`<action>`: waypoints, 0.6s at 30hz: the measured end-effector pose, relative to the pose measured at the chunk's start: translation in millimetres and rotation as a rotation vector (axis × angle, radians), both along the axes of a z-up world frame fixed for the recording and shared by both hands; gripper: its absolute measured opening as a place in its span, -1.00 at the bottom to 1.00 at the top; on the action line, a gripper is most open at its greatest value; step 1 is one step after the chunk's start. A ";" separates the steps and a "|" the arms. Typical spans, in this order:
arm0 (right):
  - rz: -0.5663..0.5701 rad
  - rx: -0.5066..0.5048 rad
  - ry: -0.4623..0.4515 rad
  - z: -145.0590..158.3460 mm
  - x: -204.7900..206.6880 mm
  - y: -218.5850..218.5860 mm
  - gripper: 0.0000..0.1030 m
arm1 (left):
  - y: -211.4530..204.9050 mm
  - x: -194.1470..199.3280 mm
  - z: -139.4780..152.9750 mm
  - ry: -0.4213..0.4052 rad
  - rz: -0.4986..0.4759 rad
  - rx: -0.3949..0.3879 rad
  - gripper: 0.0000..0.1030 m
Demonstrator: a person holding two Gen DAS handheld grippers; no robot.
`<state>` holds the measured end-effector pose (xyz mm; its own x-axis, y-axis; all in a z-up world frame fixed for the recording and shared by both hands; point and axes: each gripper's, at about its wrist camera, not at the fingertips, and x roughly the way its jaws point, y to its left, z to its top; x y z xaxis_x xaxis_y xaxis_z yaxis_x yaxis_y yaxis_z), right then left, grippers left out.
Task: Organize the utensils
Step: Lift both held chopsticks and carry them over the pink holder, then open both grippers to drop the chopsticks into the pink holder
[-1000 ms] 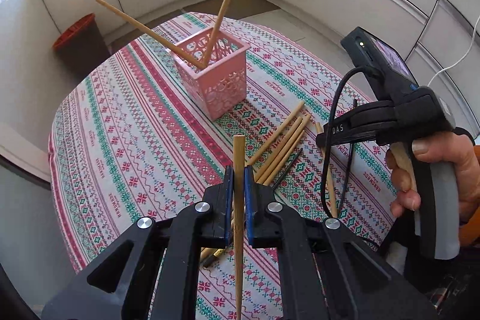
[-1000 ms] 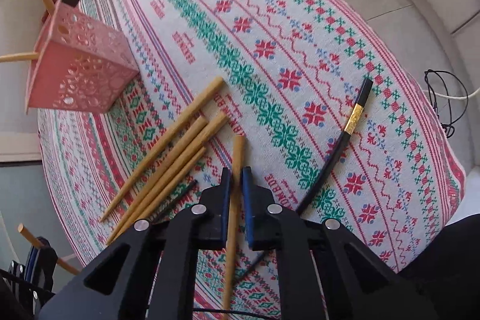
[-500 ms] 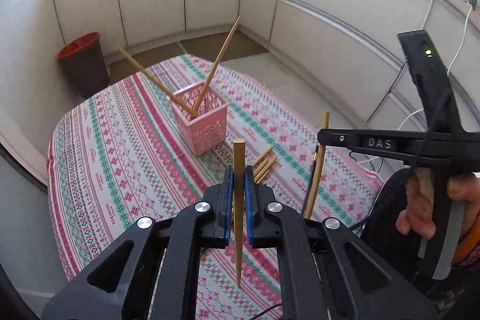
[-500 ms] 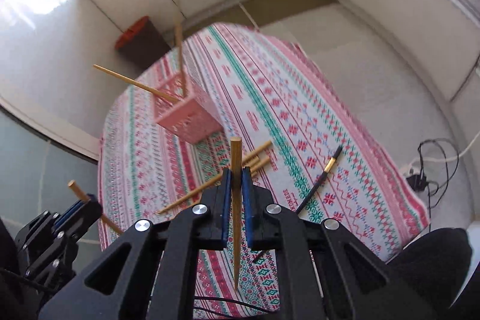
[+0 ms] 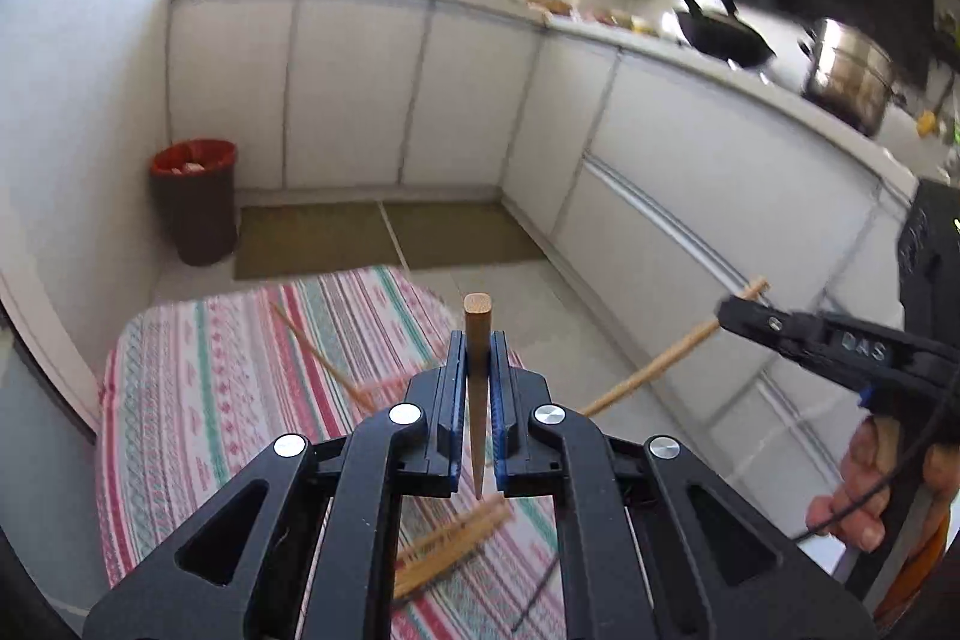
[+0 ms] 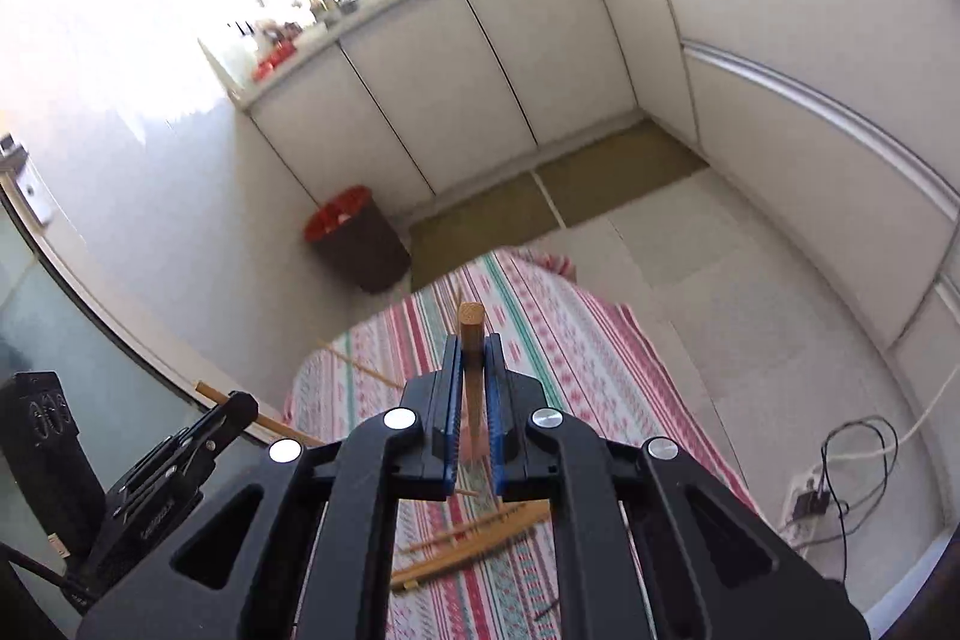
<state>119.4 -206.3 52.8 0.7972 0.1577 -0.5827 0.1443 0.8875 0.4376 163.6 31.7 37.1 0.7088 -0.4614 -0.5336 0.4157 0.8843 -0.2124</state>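
My left gripper (image 5: 477,358) is shut on a wooden chopstick (image 5: 478,334), held upright well above the table. My right gripper (image 6: 473,358) is shut on another wooden chopstick (image 6: 471,340), also upright and high. The right gripper shows at the right of the left wrist view (image 5: 729,307), with its chopstick (image 5: 654,370) slanting down to the left. The left gripper shows at the lower left of the right wrist view (image 6: 243,403). Several loose chopsticks (image 5: 456,538) lie on the patterned tablecloth (image 5: 180,400) below. The pink basket is hidden behind the grippers; one chopstick standing in it (image 5: 318,358) sticks out.
A red-rimmed bin (image 5: 195,196) stands on the floor beyond the table. White cabinets (image 5: 360,88) line the walls, with a pan (image 5: 720,34) and a pot (image 5: 852,82) on the counter. A cable and socket (image 6: 828,496) lie on the floor at the right.
Both grippers have lifted and tilted up with their chopsticks. The table has dropped low in both views and the kitchen counter has come into sight.
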 end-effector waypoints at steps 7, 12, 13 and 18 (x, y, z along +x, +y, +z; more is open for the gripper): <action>0.020 0.007 -0.055 23.3 37.9 -4.7 -0.85 | 3.0 46.0 7.9 -0.028 0.142 0.012 -0.87; 0.044 -0.013 -0.037 12.8 66.3 5.3 -0.85 | 3.9 78.1 -35.2 0.061 0.183 0.043 -0.85; 0.051 -0.012 -0.025 8.4 73.3 7.6 -0.85 | 6.3 82.3 -42.4 0.079 0.187 0.046 -0.77; 0.063 -0.038 0.008 -10.0 92.4 19.4 -0.85 | 30.6 82.3 -51.7 0.103 0.263 0.000 0.03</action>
